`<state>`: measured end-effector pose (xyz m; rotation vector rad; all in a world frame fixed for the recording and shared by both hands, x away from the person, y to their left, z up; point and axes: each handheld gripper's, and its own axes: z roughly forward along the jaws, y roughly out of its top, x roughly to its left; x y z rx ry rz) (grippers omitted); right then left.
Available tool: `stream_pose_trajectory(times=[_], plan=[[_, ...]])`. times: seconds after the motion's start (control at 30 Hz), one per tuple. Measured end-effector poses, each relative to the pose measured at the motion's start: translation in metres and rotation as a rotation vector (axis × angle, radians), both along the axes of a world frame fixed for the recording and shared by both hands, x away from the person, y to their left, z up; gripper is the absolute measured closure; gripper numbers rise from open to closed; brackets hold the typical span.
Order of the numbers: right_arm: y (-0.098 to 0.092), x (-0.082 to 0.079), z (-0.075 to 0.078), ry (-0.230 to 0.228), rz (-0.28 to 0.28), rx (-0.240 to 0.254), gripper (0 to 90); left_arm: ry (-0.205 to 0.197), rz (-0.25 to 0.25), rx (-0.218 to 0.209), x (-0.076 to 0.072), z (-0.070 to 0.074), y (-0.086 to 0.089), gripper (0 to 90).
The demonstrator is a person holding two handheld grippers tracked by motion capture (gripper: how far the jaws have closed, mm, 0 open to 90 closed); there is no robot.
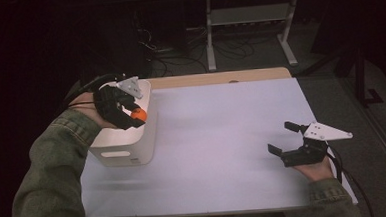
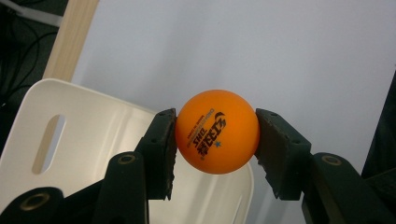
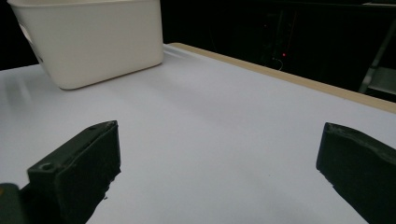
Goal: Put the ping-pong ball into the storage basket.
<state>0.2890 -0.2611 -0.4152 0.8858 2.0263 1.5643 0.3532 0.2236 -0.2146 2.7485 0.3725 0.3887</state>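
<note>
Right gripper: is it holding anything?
No, the right gripper stands open with only bare table between its jaws.

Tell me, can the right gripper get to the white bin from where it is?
Probably yes: the right gripper is open, and only bare table lies between it and the white bin.

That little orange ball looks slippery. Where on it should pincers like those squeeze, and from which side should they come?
Across its widest part, as the left gripper does now: one pad on each opposite side of the orange ball, at mid-height. A round ball would likely squirt out if pinched off-centre. Coming from above probably suits best, since the ball is held over the open top of the white bin.
</note>
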Motion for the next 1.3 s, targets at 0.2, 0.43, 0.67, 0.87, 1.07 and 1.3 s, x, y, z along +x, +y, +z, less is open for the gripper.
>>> stream_pose_trajectory(times=[0.2,0.43,0.67,0.87,1.07,1.3], plan=[[0.000,0.000,0.000,0.000,0.000,0.001,0.0,0.003,0.018,0.015,0.001,0.004,0.007,50.2],[0.000,-0.001,0.000,0.000,-0.001,0.003,0.0,0.006,0.047,0.025,0.004,0.005,0.016,50.3],[-0.001,0.000,0.000,-0.003,-0.004,0.001,0.0,0.019,0.047,0.033,0.007,0.002,0.019,50.3],[-0.001,0.000,0.000,-0.002,-0.006,0.002,0.0,0.024,0.049,0.050,0.010,-0.002,0.019,50.3],[-0.002,0.000,0.000,0.000,-0.012,-0.001,0.0,0.042,0.037,0.066,0.010,-0.009,0.016,50.3],[-0.002,0.000,0.000,-0.001,-0.011,-0.004,0.0,0.059,0.032,0.075,0.016,-0.018,0.014,50.2]])
